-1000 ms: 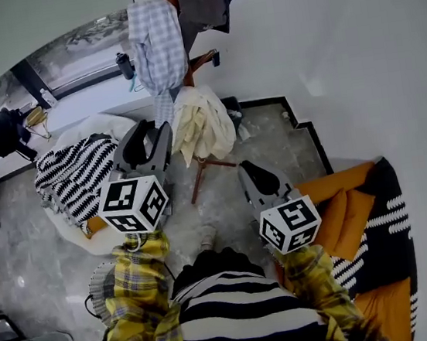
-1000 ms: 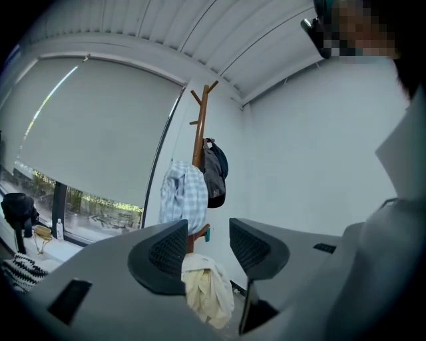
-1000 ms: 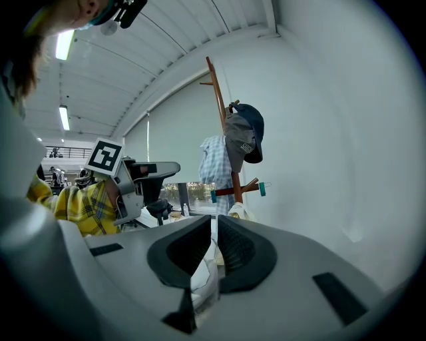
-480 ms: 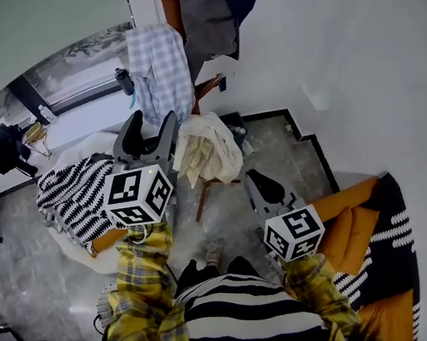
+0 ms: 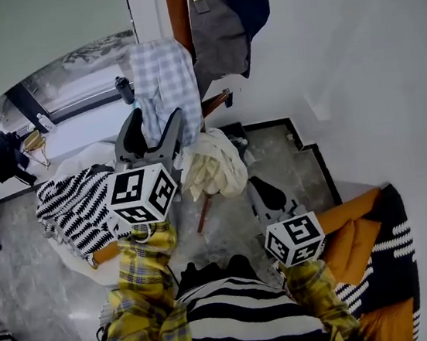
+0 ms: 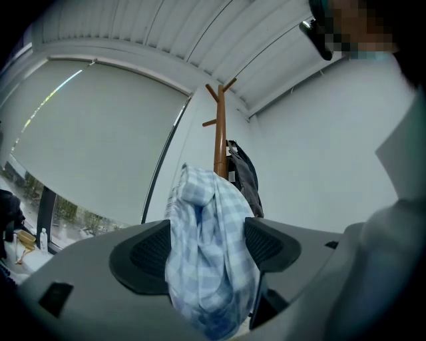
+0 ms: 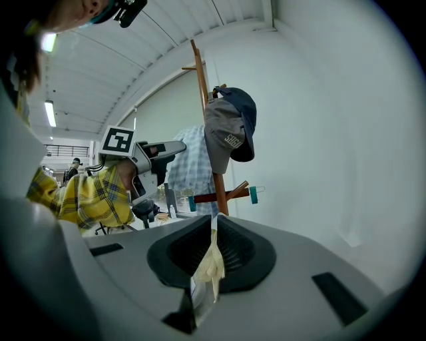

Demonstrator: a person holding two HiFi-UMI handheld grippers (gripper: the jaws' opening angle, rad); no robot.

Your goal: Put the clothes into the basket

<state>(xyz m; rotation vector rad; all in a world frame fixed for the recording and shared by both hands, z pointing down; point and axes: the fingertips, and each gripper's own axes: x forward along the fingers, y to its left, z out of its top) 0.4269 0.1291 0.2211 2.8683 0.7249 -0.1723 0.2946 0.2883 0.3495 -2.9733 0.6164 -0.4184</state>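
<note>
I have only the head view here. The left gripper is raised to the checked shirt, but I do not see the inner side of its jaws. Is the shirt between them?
Observer: Yes. In the left gripper view the shirt hangs between the jaws of the left gripper. They have just been opening and now stand wide, not pressing it.
Operator: And the right gripper, is it empty?
Observer: No. The right gripper view shows the right gripper shut on a thin strip of cream cloth.
</note>
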